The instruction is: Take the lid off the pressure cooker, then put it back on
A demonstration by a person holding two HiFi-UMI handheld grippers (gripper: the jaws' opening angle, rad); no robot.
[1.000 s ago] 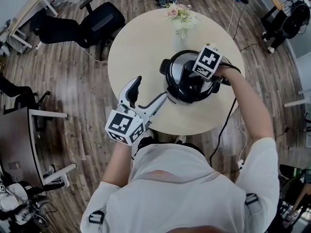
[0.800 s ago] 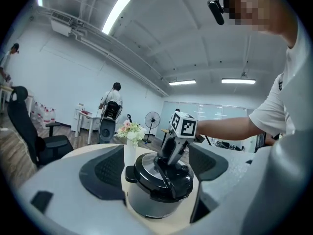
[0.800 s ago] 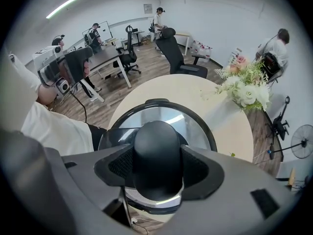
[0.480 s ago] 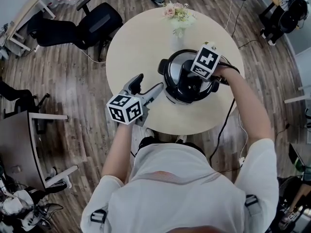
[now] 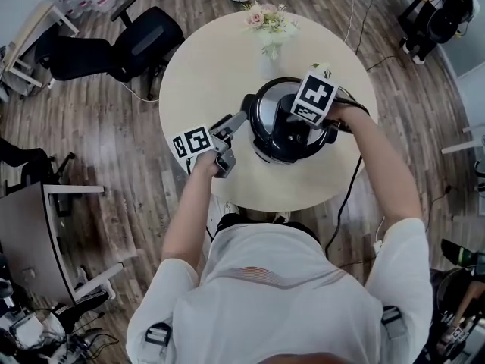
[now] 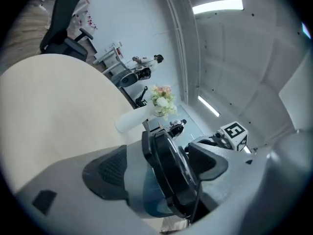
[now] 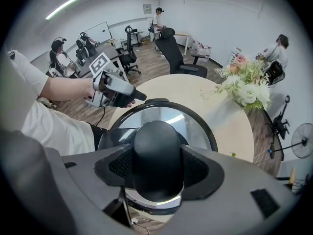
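The right hand-held gripper (image 7: pixel 157 169) pinched the knob (image 7: pixel 157 148) of the rigid, likely heavy lid (image 7: pixel 164 112); the left hand-held gripper (image 6: pixel 159 173), spread, straddled the pressure cooker (image 5: pixel 271 149).

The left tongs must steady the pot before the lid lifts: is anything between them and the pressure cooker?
Nothing visible does. The left tongs stand open around the rim of the pressure cooker; the flower vase stands beyond the cooker, apart from it.
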